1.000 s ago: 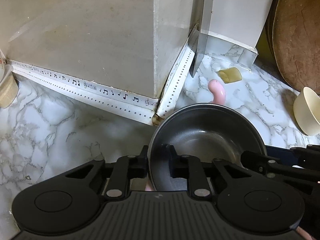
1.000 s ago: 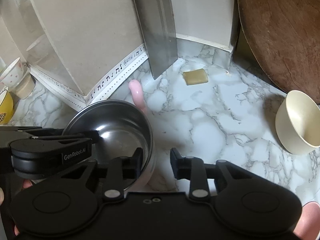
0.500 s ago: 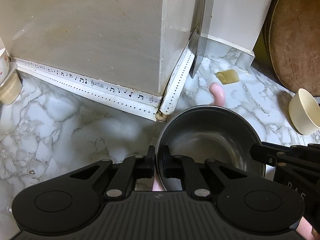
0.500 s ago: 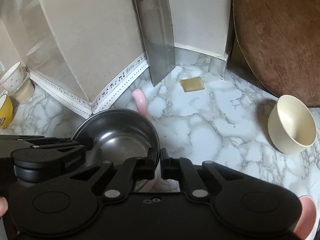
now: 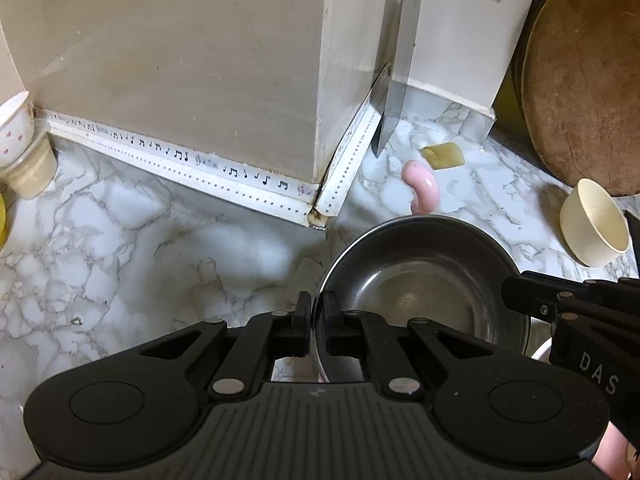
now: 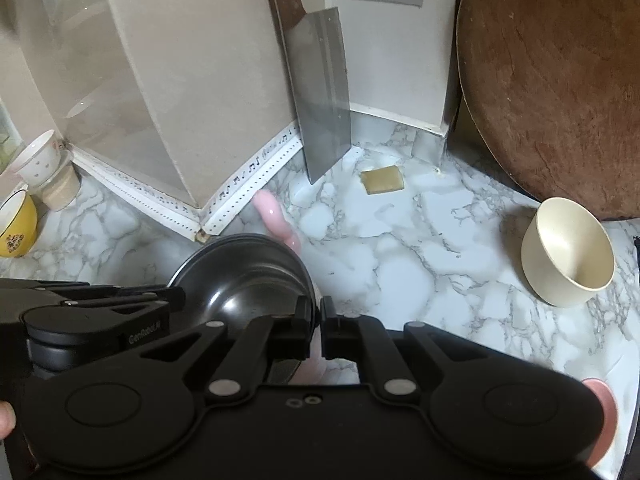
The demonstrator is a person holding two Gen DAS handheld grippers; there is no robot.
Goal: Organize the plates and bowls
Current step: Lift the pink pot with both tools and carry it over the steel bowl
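A steel bowl (image 5: 420, 284) is held above the marble counter by both grippers. My left gripper (image 5: 318, 320) is shut on its left rim. My right gripper (image 6: 317, 324) is shut on its right rim, where the bowl (image 6: 244, 276) shows again. A cream bowl (image 5: 594, 228) lies tilted on the counter at the right, also in the right wrist view (image 6: 568, 252). A white spotted bowl (image 6: 38, 158) sits stacked on a beige cup at the far left, and a yellow bowl (image 6: 16, 224) stands beside it.
A pink curved object (image 5: 422, 190) lies just beyond the steel bowl. A cleaver (image 6: 324, 96) leans against the wall corner. A yellow sponge (image 6: 382, 180) lies behind. A round wooden board (image 6: 556, 76) leans at the back right. A beige wall block (image 5: 180, 60) stands at the left.
Both grippers closed on the steel bowl's rim, the right one from open. The bowl has risen off the counter and the views have pulled back.
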